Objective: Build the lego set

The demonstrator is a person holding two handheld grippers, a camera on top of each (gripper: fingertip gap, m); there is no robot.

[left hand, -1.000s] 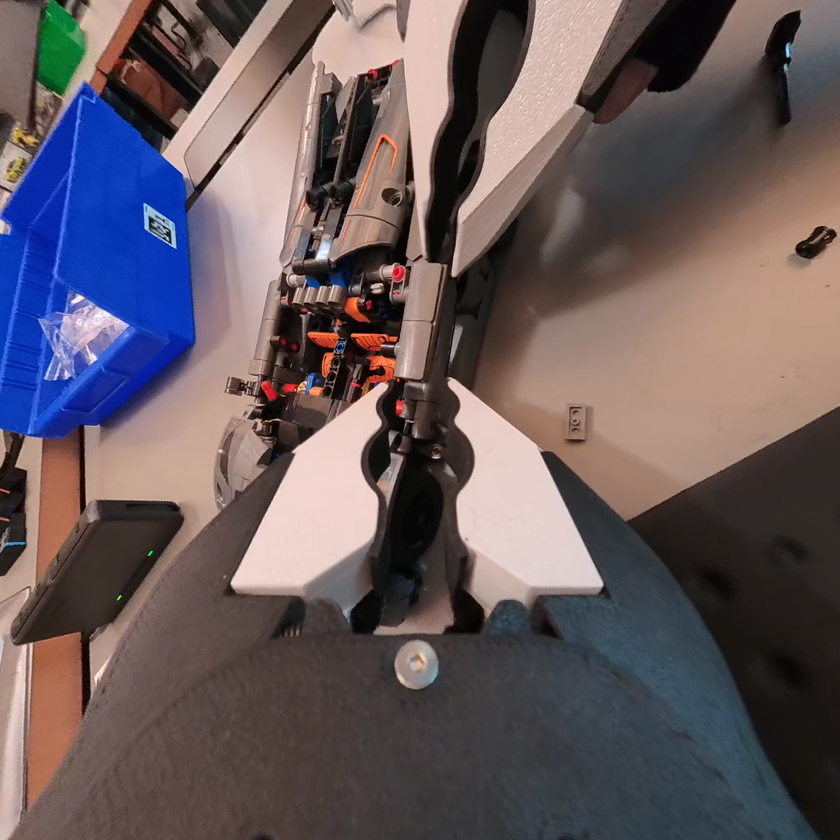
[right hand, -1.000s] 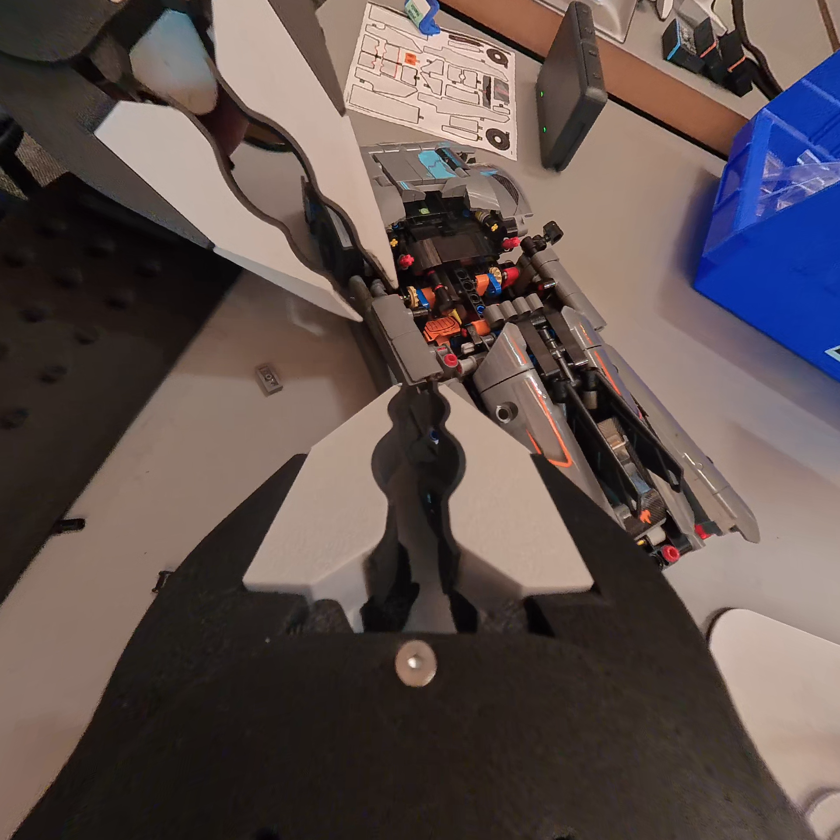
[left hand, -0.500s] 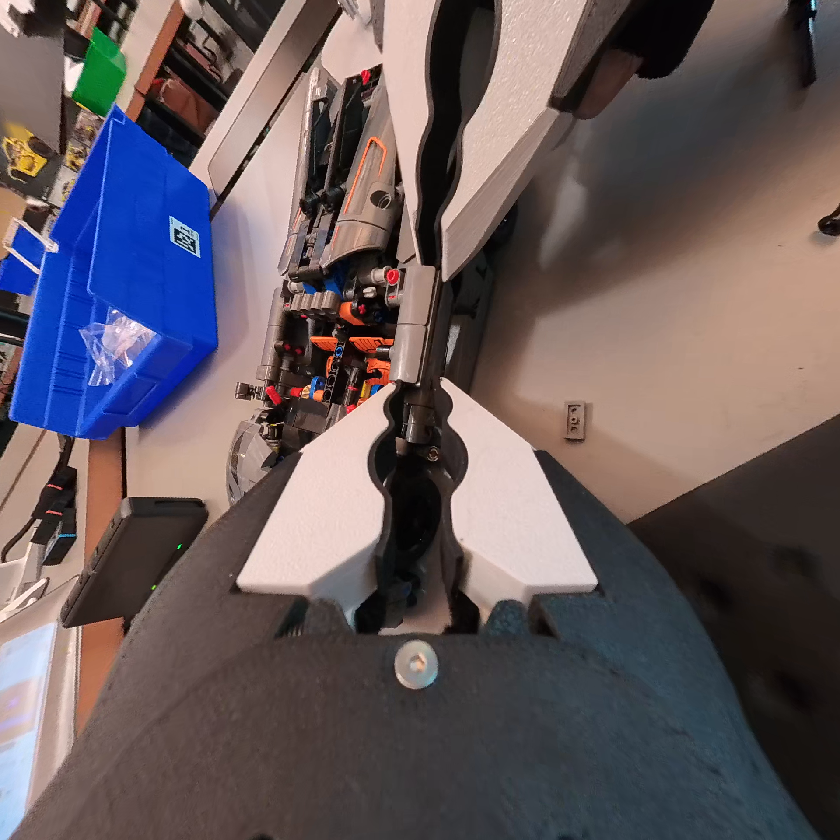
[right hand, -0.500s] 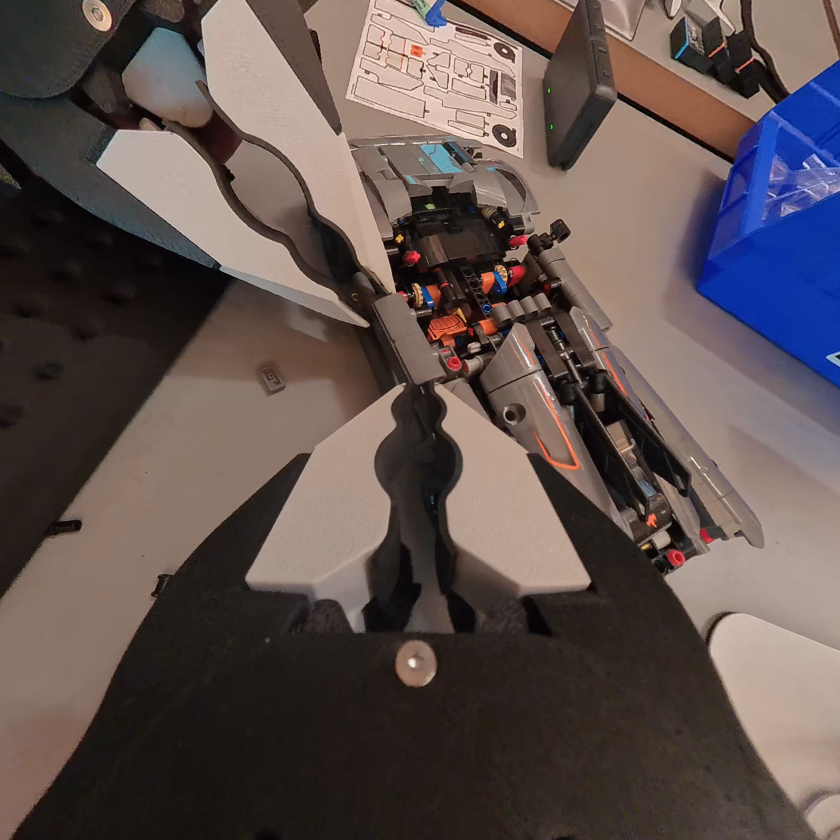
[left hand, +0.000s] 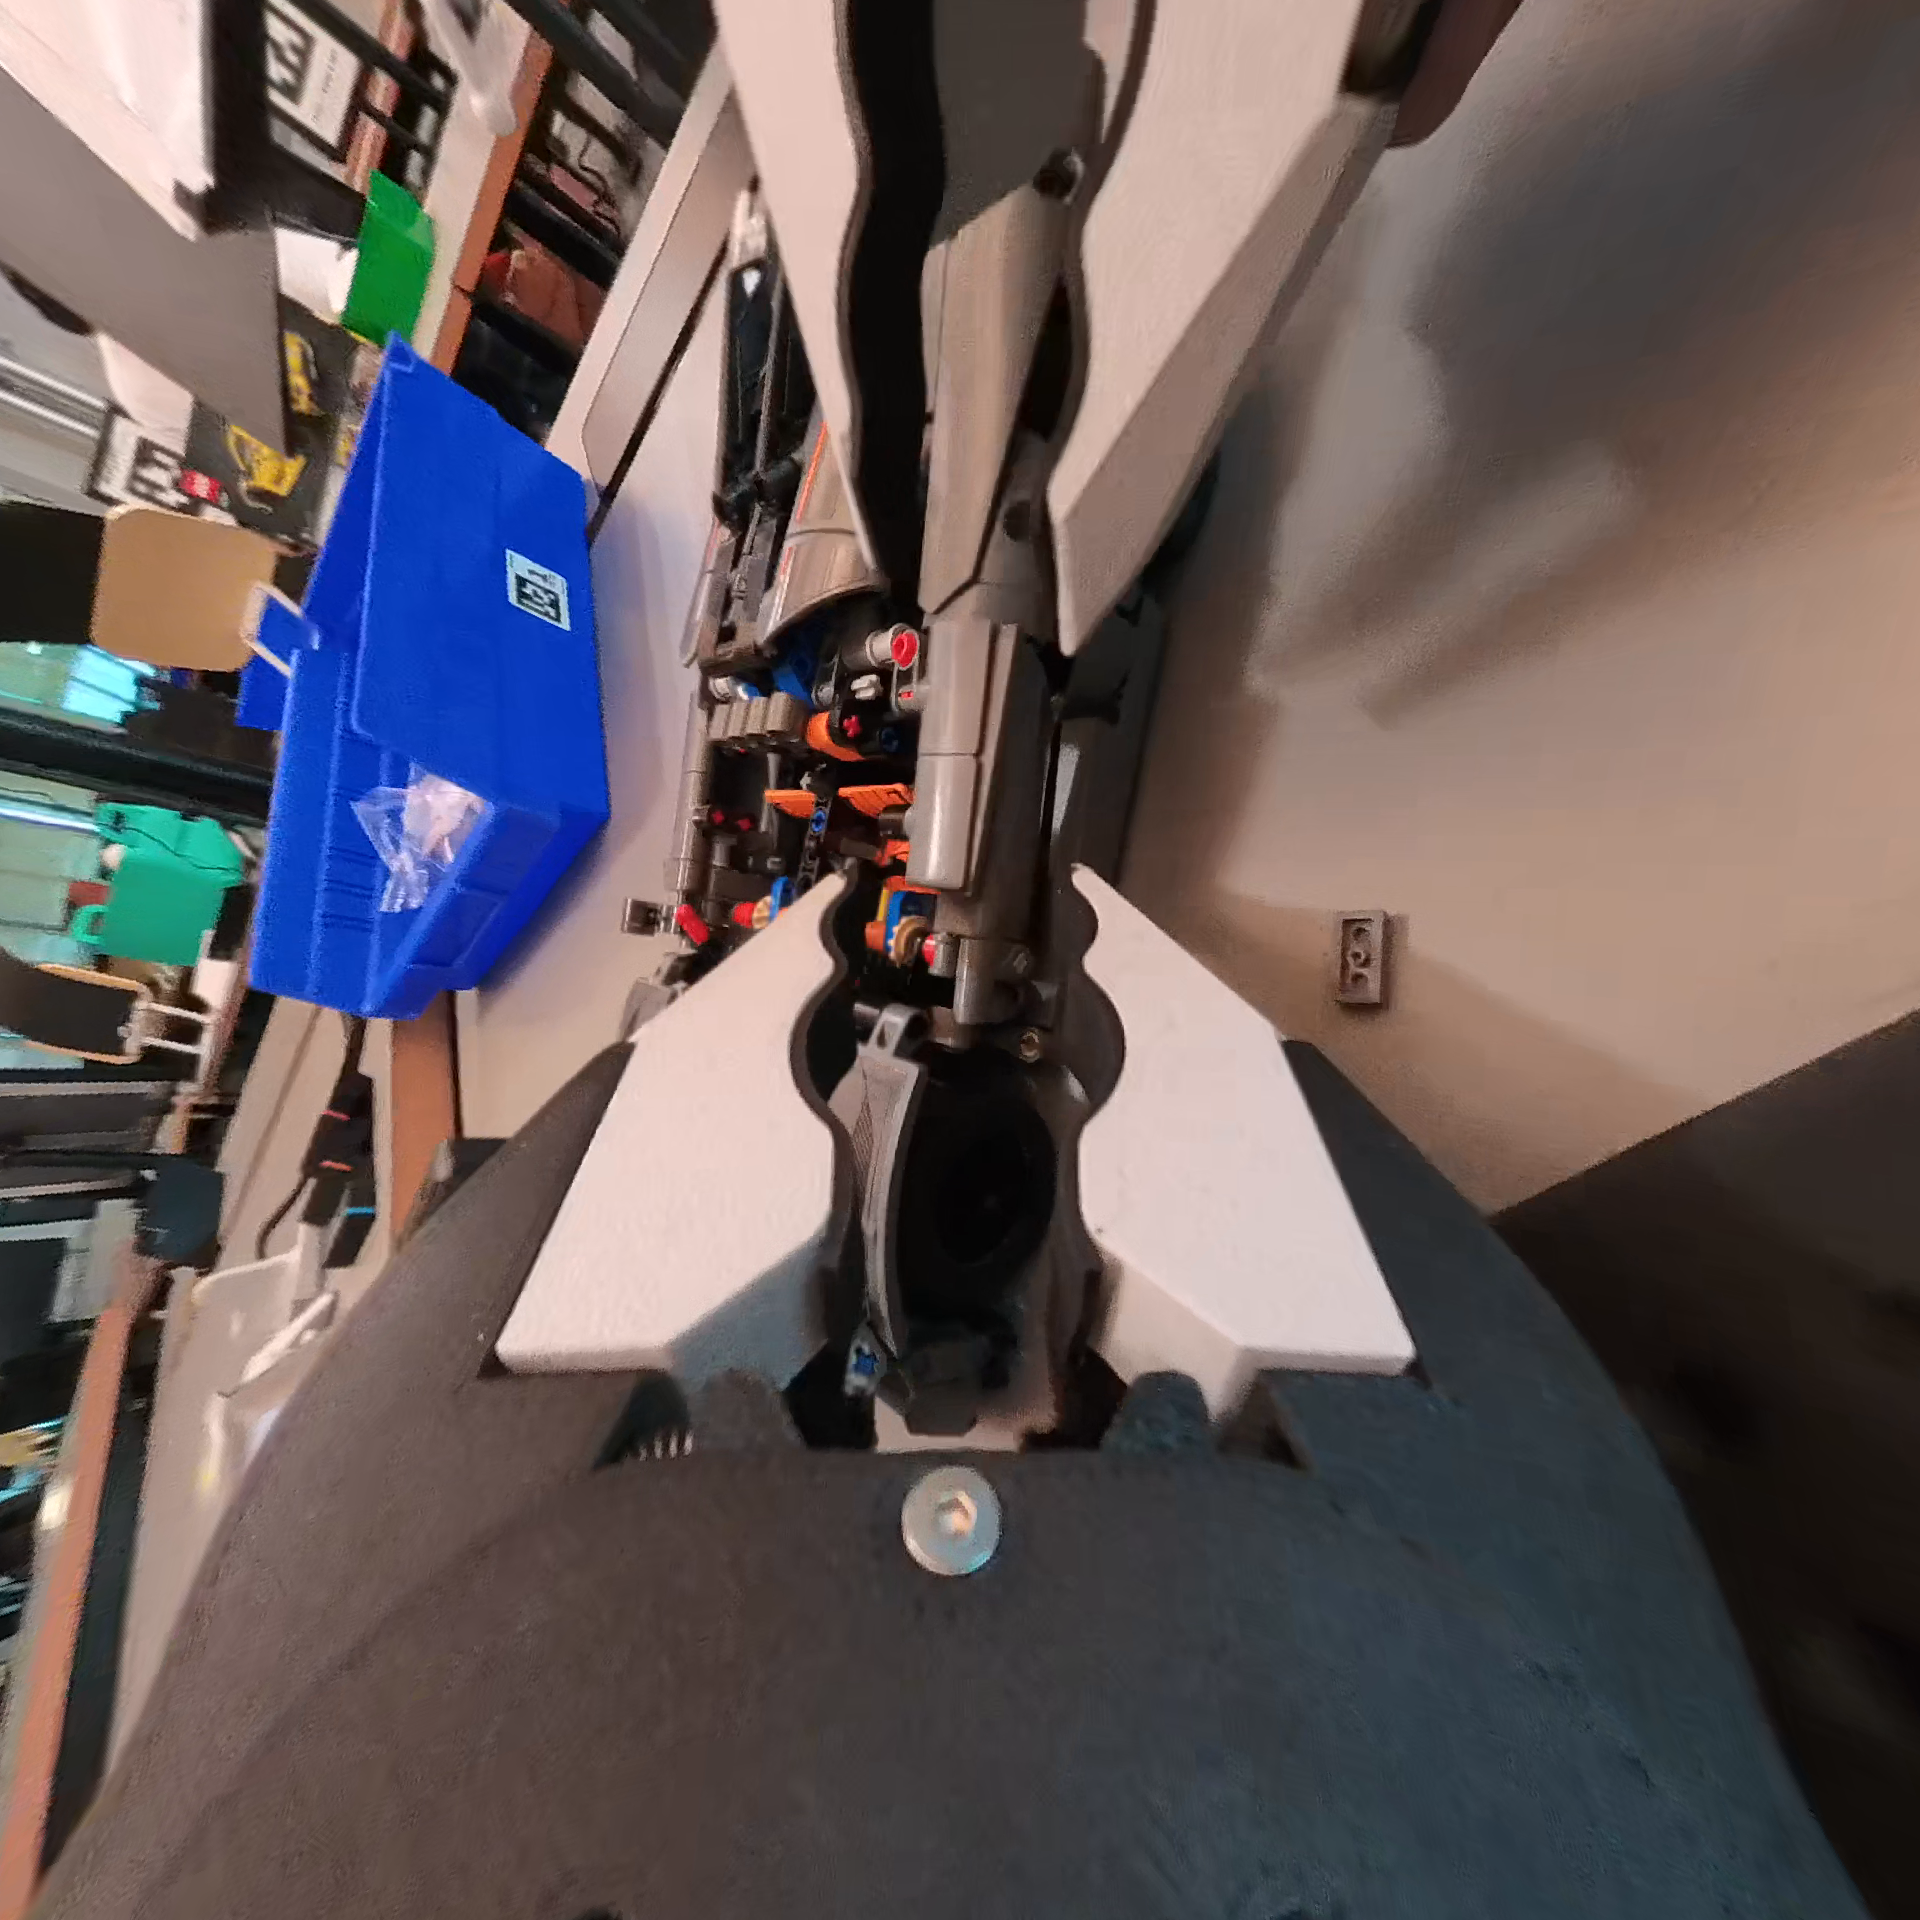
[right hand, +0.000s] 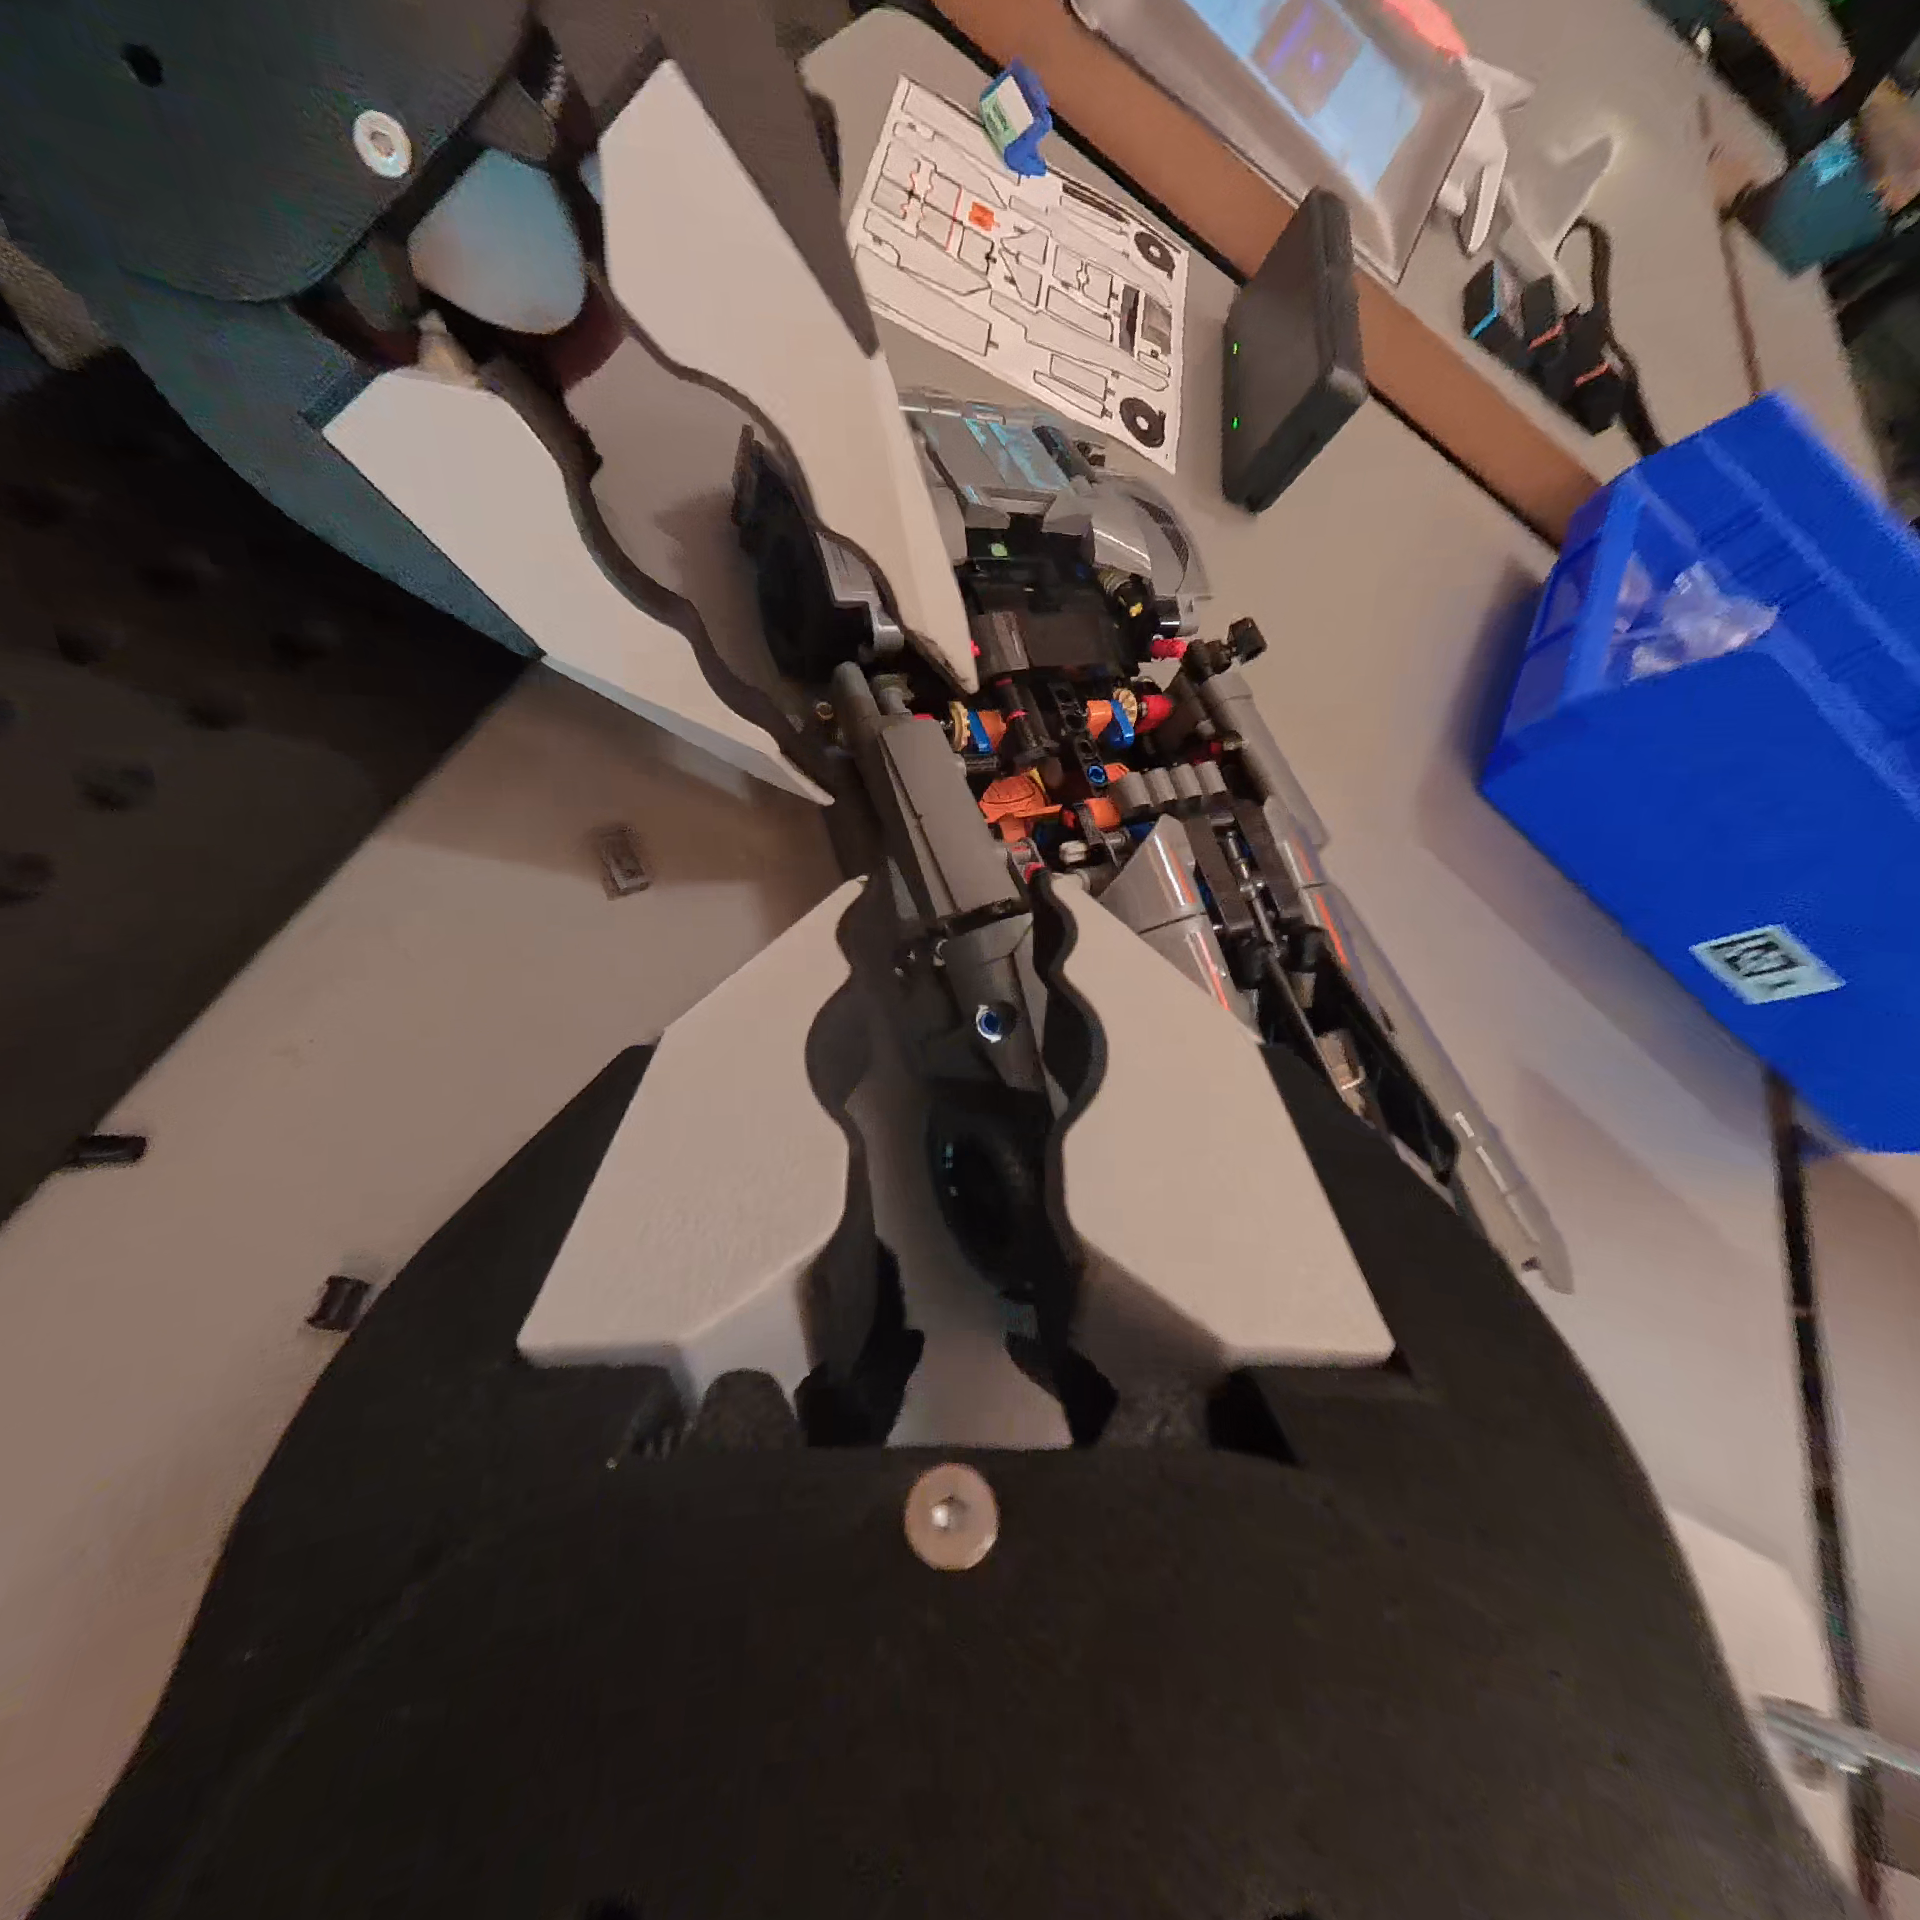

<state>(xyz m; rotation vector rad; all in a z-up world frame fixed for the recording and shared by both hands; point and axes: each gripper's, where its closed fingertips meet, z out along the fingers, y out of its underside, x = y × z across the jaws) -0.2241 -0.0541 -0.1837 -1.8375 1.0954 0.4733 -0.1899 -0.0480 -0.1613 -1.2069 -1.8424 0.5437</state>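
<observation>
The grey lego car point(left hand: 810, 790), with orange, blue and red parts inside, is held along one side by both grippers. My left gripper point(left hand: 961, 883) is shut on the grey side panel beside a black wheel point(left hand: 977, 1195). My right gripper point(right hand: 956, 883) is shut on the same side of the car point(right hand: 1081, 748), farther along, over another black wheel point(right hand: 987, 1195). Each gripper shows in the other's view, the right one's fingers point(left hand: 1195, 364) at the top and the left one's fingers point(right hand: 769, 364) at the upper left.
A blue bin point(left hand: 447, 727) holding a clear bag stands beside the car and also shows in the right wrist view point(right hand: 1745, 748). A sticker sheet point(right hand: 1039, 270) and a black device point(right hand: 1288, 353) lie beyond the car. A small grey plate point(left hand: 1361, 956) lies near a black studded mat point(right hand: 156, 675). Some 5 centimetres of space lies between my two pairs of fingers. About 5 centimetres separates my left fingertips from the small grey plate point(left hand: 1361, 956). It turns up in the right wrist view point(right hand: 628, 858) as well.
Both grippers keep their hold on the car. Both views have swung and tilted, the car sits deeper between the fingers, and the wheels now show in the gaps.
</observation>
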